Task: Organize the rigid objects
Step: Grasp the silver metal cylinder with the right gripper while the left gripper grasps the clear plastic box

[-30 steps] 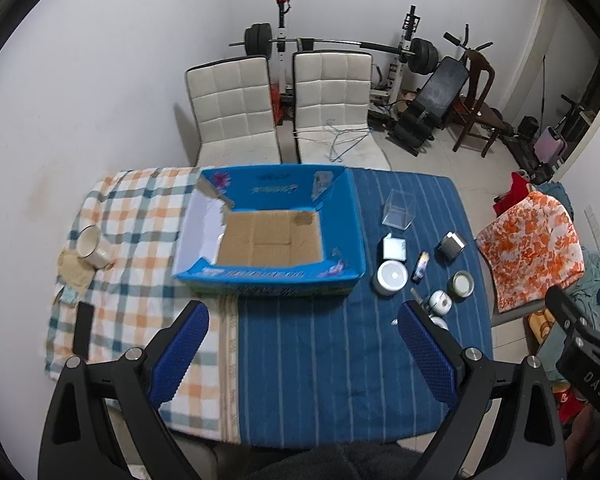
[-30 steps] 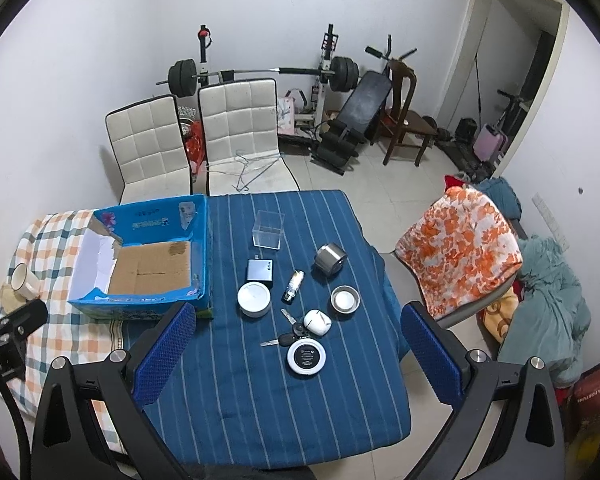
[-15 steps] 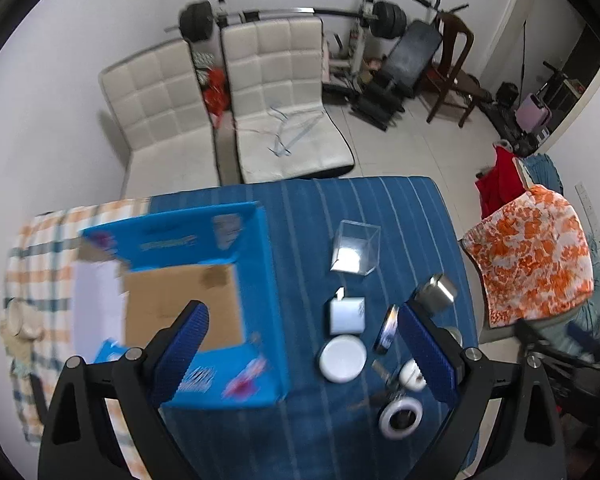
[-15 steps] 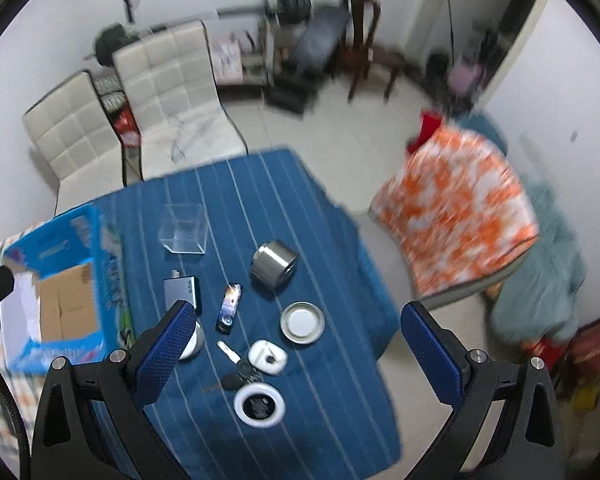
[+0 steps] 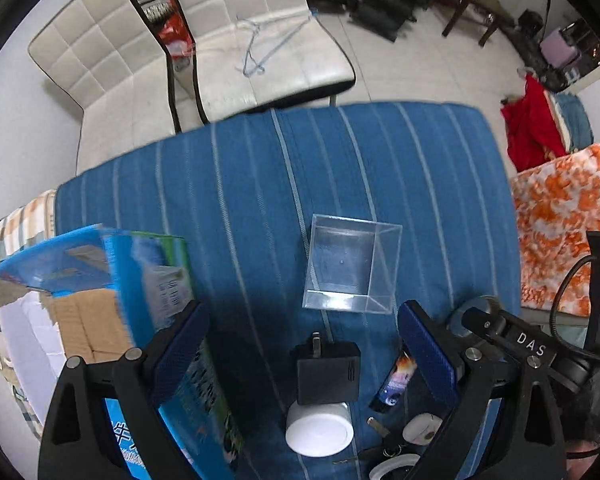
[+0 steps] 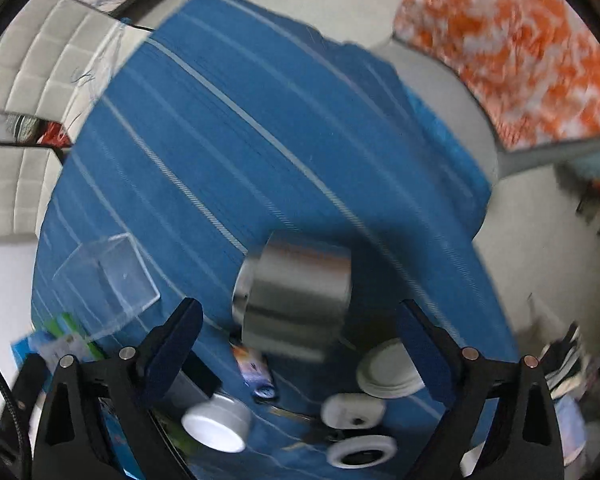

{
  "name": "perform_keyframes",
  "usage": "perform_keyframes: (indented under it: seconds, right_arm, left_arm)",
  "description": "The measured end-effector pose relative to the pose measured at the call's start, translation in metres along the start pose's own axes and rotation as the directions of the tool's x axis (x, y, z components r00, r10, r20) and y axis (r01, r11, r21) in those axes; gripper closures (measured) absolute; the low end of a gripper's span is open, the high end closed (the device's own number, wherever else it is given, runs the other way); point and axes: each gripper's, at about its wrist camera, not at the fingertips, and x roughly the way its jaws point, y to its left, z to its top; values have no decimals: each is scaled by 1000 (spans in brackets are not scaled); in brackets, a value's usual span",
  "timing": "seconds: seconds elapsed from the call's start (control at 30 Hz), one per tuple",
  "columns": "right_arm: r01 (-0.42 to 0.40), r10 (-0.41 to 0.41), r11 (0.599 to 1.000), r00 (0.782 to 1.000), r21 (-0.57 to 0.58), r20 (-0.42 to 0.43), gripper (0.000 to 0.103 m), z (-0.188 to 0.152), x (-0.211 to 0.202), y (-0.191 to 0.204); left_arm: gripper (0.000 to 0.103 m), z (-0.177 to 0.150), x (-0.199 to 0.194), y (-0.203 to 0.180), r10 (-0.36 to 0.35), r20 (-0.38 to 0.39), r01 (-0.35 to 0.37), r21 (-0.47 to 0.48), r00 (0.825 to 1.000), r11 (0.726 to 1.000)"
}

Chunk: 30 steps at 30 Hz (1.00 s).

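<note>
One clear box (image 5: 350, 266), one charger (image 5: 327, 372), two white chairs (image 5: 260, 36)

Left gripper (image 5: 302, 354) and right gripper (image 6: 298, 350): jaws spread wide, both empty, angled downward, side by side.

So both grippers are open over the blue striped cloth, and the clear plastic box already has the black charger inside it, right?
Not quite: the clear plastic box is empty. The left wrist view shows the black charger lying on the blue striped cloth beside it. Both the left gripper and right gripper are open.
</note>
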Motion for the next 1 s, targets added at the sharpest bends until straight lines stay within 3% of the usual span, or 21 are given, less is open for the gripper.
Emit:
perform_keyframes:
  seconds: [0.13,0.17,0.23,0.5,0.7,0.8,0.87,1.0]
  right_arm:
    - [7,-6,1000,999,16,-36,24,0,15,1]
    - [10,-9,1000,999,18,-50,33,-1,20,1]
    - [14,-13,1000,998,22,-67,37,-1,25,-1]
    - [-3,4,1000,997,9,-83,38,1,31,-2]
    - [-5,3,1000,997,-21,-74,38,4,28,-4]
    - [-4,2,1000,997,-23,-76,38,5,29,-4]
    - [2,-4,1000,997,-31,-71,38,6,28,-2]
    - [11,-13,999,998,-42,-65,38,8,26,0]
  left_arm:
    - [6,7,22,-5,12,-37,-12,13,999,1000]
    - [6,10,25,-5,15,-43,-14,18,999,1000]
    - [6,14,34,-9,26,-55,-24,32,998,999]
    - [6,23,55,-13,1,-114,4,37,993,999]
    - [6,23,38,1,-59,-72,59,-7,996,998]
    - [4,27,49,-6,-87,-95,87,-8,992,996]
    - [7,30,57,-13,-53,-126,55,11,991,998]
    - [7,31,64,-19,-66,-133,69,19,989,997]
